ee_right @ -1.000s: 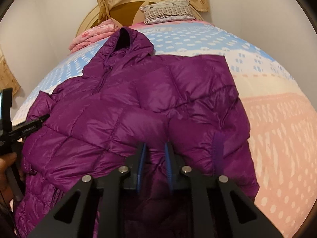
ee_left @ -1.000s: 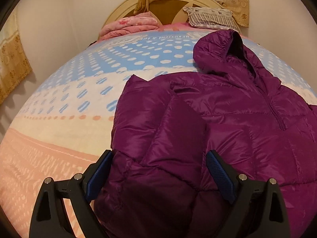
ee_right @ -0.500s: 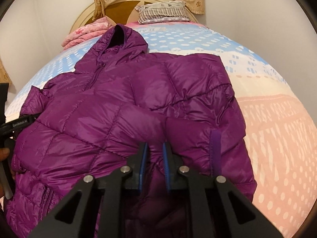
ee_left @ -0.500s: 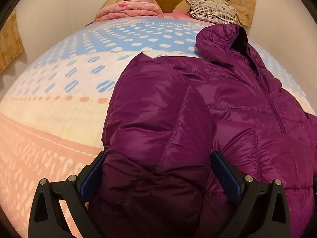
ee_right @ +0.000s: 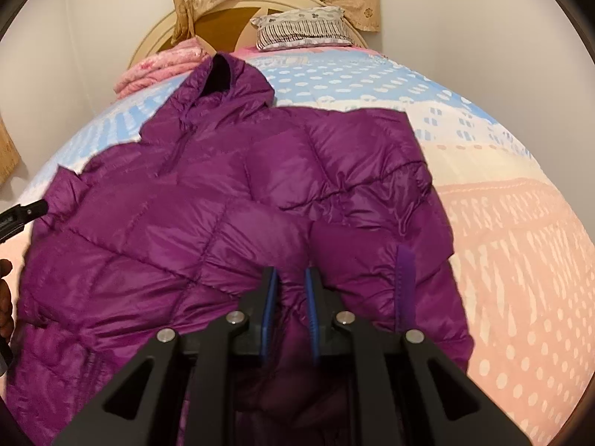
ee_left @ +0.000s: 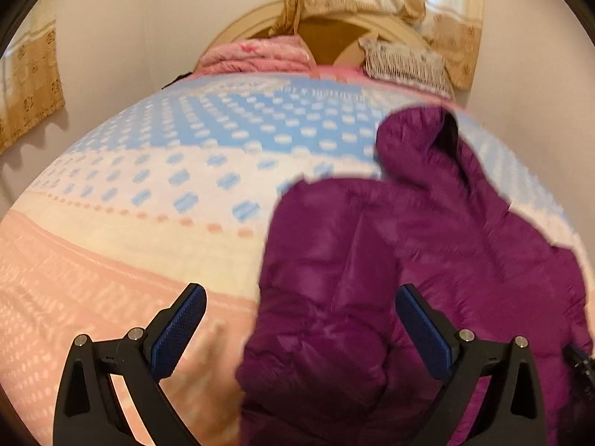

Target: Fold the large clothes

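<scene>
A purple hooded puffer jacket [ee_left: 372,260] lies spread on the bed, hood towards the headboard, with one sleeve folded across its front. My left gripper [ee_left: 297,319] is open wide above the jacket's left edge; its pads touch nothing. In the right wrist view the jacket [ee_right: 230,193] fills the middle. My right gripper [ee_right: 290,297] is shut on a bunch of jacket fabric near the lower front. The left gripper's tip [ee_right: 22,213] shows at that view's left edge, beside a hand [ee_right: 5,297].
The bedspread [ee_left: 148,193], dotted blue, cream and pink, lies bare on both sides of the jacket. A folded pink quilt [ee_right: 160,70] and a striped pillow [ee_right: 301,29] sit by the rounded headboard [ee_right: 230,18]. Walls and curtains close in on both sides.
My left gripper has lifted and shifted left, so the jacket now sits right of centre between its wide jaws. The right gripper keeps its grip and has hardly moved.
</scene>
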Tool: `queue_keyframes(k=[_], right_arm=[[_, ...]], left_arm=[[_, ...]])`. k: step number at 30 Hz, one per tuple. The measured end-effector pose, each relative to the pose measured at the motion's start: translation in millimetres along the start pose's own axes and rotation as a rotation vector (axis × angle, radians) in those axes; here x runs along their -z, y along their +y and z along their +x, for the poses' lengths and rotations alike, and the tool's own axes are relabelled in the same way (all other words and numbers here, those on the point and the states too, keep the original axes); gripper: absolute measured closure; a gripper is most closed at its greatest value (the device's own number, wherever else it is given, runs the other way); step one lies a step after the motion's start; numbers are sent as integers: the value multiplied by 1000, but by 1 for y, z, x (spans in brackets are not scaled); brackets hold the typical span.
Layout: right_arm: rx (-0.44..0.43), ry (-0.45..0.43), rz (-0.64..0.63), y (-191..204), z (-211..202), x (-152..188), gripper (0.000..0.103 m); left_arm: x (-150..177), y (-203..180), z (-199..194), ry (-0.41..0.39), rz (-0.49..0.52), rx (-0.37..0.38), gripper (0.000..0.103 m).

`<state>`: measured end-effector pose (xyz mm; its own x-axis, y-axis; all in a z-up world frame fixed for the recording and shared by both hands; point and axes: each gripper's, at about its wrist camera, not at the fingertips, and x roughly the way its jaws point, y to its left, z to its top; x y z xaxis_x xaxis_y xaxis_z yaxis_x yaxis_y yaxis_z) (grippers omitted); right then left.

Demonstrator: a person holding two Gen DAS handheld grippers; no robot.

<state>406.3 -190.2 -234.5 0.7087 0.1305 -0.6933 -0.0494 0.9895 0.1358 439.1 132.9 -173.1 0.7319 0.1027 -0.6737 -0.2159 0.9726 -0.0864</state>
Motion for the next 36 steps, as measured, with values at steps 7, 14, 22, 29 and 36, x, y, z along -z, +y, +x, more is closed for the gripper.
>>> queue_keyframes(k=[7, 14, 22, 29, 36], right_arm=[[28, -98, 33, -19, -12, -76, 87], [38, 9, 118, -32, 59, -101, 83], [66, 38, 110, -38, 89, -75, 86], [70, 41, 109, -38, 89, -73, 86], [48, 36, 127, -40, 90, -73, 86]], left_arm=[[-49, -29, 2, -57, -18, 49, 1], [-52, -27, 81, 50, -41, -102, 1], [-31, -30, 122, 160, -39, -80, 1], [-27, -32, 125, 178, -28, -93, 1], [-29, -32, 127, 183, -27, -92, 1]])
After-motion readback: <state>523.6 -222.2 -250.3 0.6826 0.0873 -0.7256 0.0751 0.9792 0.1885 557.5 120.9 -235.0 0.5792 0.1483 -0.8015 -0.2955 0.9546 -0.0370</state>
